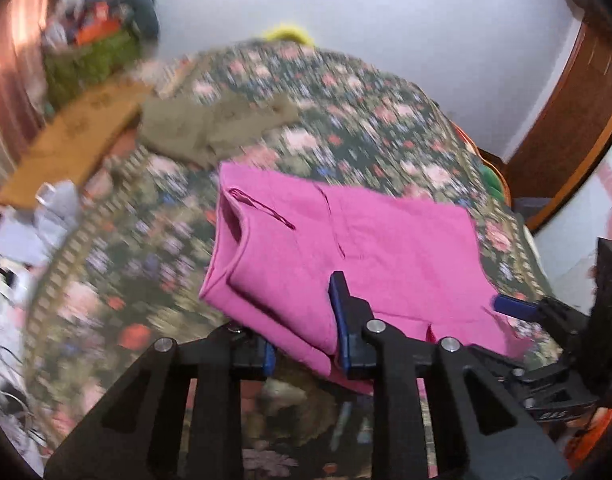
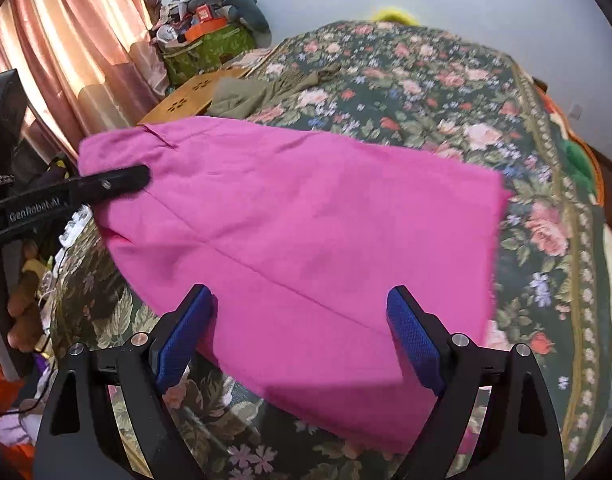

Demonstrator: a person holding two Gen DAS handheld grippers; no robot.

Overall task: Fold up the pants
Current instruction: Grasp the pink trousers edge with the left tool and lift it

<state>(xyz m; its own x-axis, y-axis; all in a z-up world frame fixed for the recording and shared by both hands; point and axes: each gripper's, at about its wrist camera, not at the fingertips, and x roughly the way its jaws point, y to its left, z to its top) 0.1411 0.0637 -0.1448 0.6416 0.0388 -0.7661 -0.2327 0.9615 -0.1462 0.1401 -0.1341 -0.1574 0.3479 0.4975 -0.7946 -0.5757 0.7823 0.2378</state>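
Your left hand-held gripper (image 1: 306, 344) pinches the near edge of the pink pants (image 1: 346, 240) between blue textured pads, lifting that edge off the bed (image 1: 366, 120). Your right hand-held gripper (image 2: 301, 336) stands spread wide, with the soft, matte cloth lying between its ribbed blue pads, neither of them pressing on it. The pants lie in a folded trapezoid on the floral bedspread. An olive garment (image 2: 249, 94) lies crumpled beyond them.

Pink pants (image 2: 289, 216); dark green floral bedspread (image 2: 426, 92); olive garment (image 2: 245, 96); blue-padded black jaws
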